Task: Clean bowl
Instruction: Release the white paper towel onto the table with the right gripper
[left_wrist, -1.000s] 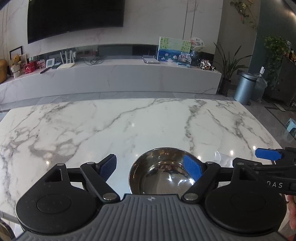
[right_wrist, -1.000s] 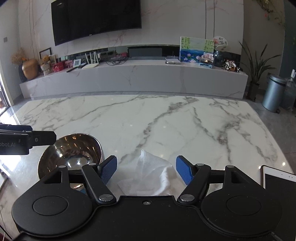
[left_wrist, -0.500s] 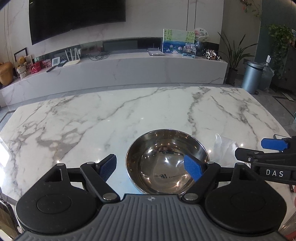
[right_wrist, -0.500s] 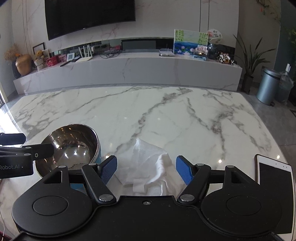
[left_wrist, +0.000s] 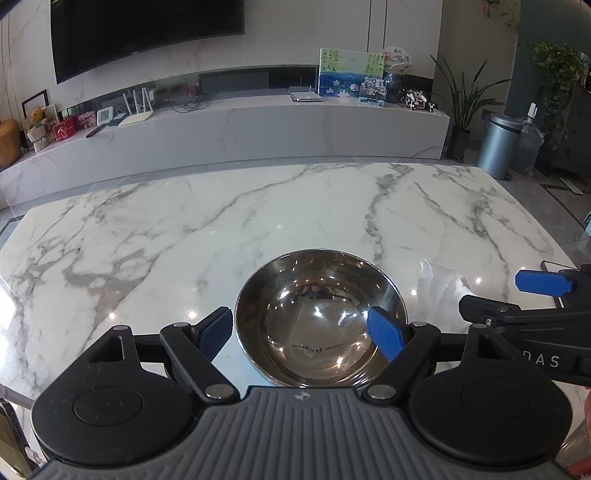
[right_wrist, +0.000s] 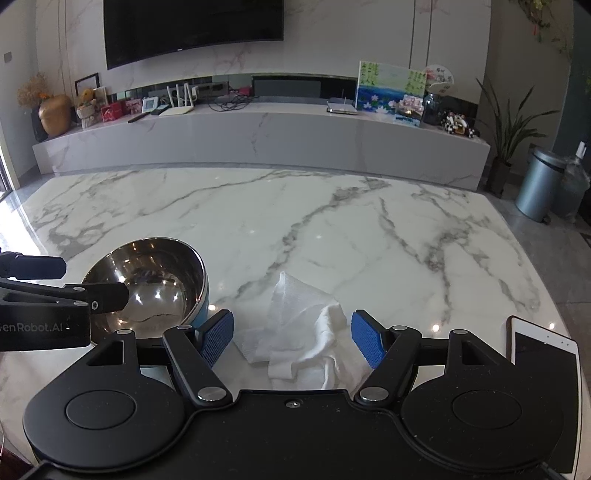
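On the marble table (left_wrist: 258, 221), near its front edge, sits the steel bowl (left_wrist: 320, 317), upright; dull smear across the bottom of it, can't tell if residue or reflection. Left gripper (left_wrist: 301, 334) is spread wide around the bowl: left pad sits outside the rim with a gap showing, right pad is over or just inside the rim on the other side. Contact on that right pad can't be confirmed from the left wrist view, but the jaws aren't clamping anything. Near part of the bowl's rim is cut off by the gripper body. Right gripper (right_wrist: 291, 338) is also spread, straddling the crumpled white cloth (right_wrist: 299, 325), which lies on the table just right of the bowl; both blue pads stand clear of the fabric, nothing grasped. Cloth's near end disappears under the gripper housing. From the right wrist view the bowl's outside shows a blue band low down, and the left gripper's finger covers part of its left side. White tablet (right_wrist: 543, 354) at the table's right edge, partly cut off by the gripper body and the frame edge. Sliver of a person's hand at the far right edge of the left view, too cropped to read.
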